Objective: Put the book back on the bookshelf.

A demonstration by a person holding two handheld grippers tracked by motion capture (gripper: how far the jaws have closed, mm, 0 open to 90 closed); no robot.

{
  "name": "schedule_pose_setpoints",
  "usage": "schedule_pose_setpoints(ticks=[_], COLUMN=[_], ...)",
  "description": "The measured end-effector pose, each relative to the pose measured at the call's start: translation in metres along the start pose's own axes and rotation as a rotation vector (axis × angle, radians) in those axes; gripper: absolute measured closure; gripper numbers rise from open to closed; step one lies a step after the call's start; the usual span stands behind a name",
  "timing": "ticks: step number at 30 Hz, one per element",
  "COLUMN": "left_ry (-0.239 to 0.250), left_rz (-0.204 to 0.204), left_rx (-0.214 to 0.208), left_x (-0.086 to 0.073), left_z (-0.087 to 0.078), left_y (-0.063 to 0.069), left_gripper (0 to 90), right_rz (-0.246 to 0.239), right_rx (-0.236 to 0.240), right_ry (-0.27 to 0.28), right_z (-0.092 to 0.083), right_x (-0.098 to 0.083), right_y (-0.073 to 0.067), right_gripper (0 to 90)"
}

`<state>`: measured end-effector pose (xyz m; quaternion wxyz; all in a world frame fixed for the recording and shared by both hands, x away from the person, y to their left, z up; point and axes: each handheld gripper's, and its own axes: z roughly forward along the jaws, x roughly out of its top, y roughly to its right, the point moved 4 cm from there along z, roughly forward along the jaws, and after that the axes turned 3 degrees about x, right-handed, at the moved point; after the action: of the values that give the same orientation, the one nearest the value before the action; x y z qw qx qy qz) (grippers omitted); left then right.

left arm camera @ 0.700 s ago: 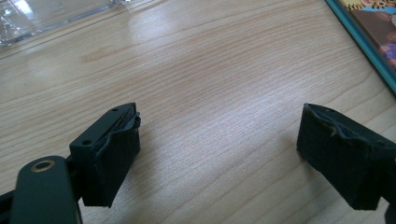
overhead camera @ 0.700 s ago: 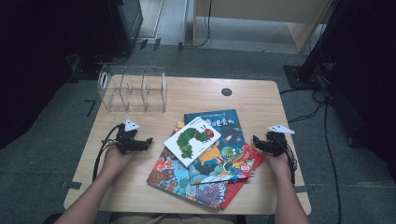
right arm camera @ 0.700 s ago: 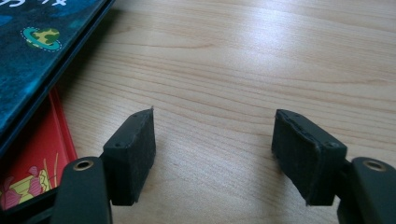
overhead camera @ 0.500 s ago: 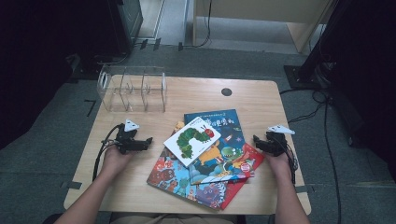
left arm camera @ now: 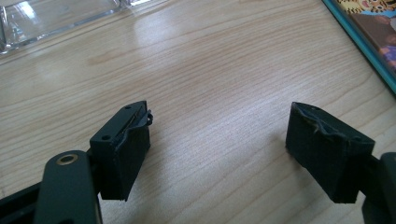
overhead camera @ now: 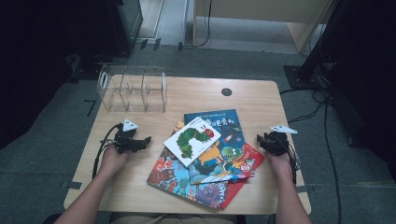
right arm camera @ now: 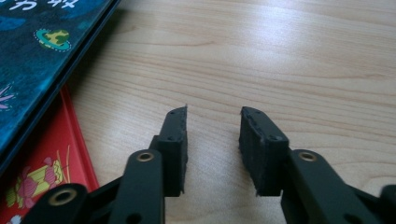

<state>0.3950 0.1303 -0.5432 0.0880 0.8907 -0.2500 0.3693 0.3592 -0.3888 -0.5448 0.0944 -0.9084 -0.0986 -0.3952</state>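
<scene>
A loose pile of picture books lies on the near middle of the wooden bench, between the two grippers. On top sits a white book with a green caterpillar, turned at an angle; under it is a blue-covered book, then a red one poking out to the right, and a busy cartoon cover at the bottom left.

The left gripper rests on the bench just left of the pile, apart from it, its jaws spread wide with only bare wood between them. In the left gripper view a teal book edge shows at the far right.

The right gripper sits just right of the pile, near the red book's corner, jaws partly apart and holding nothing. In the right gripper view the blue cover and red cover lie just to the left of its jaws.

A clear plastic rack with dividers stands at the far left of the bench, well apart from the books.
</scene>
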Motion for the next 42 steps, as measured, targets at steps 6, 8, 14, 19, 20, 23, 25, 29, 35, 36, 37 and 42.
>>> schedule_pose_setpoints(ticks=[6, 8, 14, 19, 20, 23, 25, 29, 35, 36, 37, 42], left_ry=[-0.049, -0.059, -0.047, -0.04, -0.041, -0.04, -0.04, -0.049, -0.054, -0.055, -0.056, -0.067], left_rz=[0.019, 0.042, 0.015, -0.005, -0.012, -0.037, -0.043, -0.034, -0.027, -0.027, -0.034, -0.037], left_rx=[-0.031, -0.039, -0.14, -0.166, -0.173, -0.208, -0.225, -0.233, -0.264, -0.268, -0.277, -0.289], left_x=[0.006, 0.007, 0.012, 0.016, 0.017, 0.02, 0.022, 0.024, 0.029, 0.029, 0.03, 0.033], left_z=[-0.003, -0.005, -0.012, -0.018, -0.019, -0.021, -0.022, -0.024, -0.026, -0.026, -0.026, -0.025], left_y=[0.003, 0.005, 0.006, 0.006, 0.005, 0.002, 0.001, 0.003, 0.009, 0.009, 0.01, 0.011], left_gripper=[17.1, 17.5, 17.9, 22.1, 23.7, 25.2, 26.1, 26.1, 30.1, 31.6, 31.0, 30.0], right_rz=[0.008, 0.0, -0.018, -0.034, -0.037, -0.042, -0.046, -0.041, -0.035, -0.028, -0.016, -0.038], right_rx=[0.012, 0.018, 0.064, 0.088, 0.092, 0.104, 0.113, 0.142, 0.152, 0.155, 0.16, 0.193], right_ry=[-0.004, 0.004, 0.031, 0.026, 0.022, 0.026, 0.03, 0.031, 0.028, 0.029, 0.024, 0.025], right_z=[-0.007, -0.01, -0.014, -0.017, -0.018, -0.022, -0.024, -0.027, -0.025, -0.025, -0.024, -0.024], right_x=[0.008, 0.01, 0.017, 0.021, 0.021, 0.024, 0.025, 0.027, 0.03, 0.031, 0.032, 0.034], right_y=[0.0, -0.003, -0.015, -0.025, -0.027, -0.031, -0.034, -0.04, -0.047, -0.049, -0.051, -0.059], right_gripper=[76.2, 80.7, 87.8, 89.2, 89.2, 89.7, 89.7, 90.0, 90.0, 90.0, 90.0, 90.0])
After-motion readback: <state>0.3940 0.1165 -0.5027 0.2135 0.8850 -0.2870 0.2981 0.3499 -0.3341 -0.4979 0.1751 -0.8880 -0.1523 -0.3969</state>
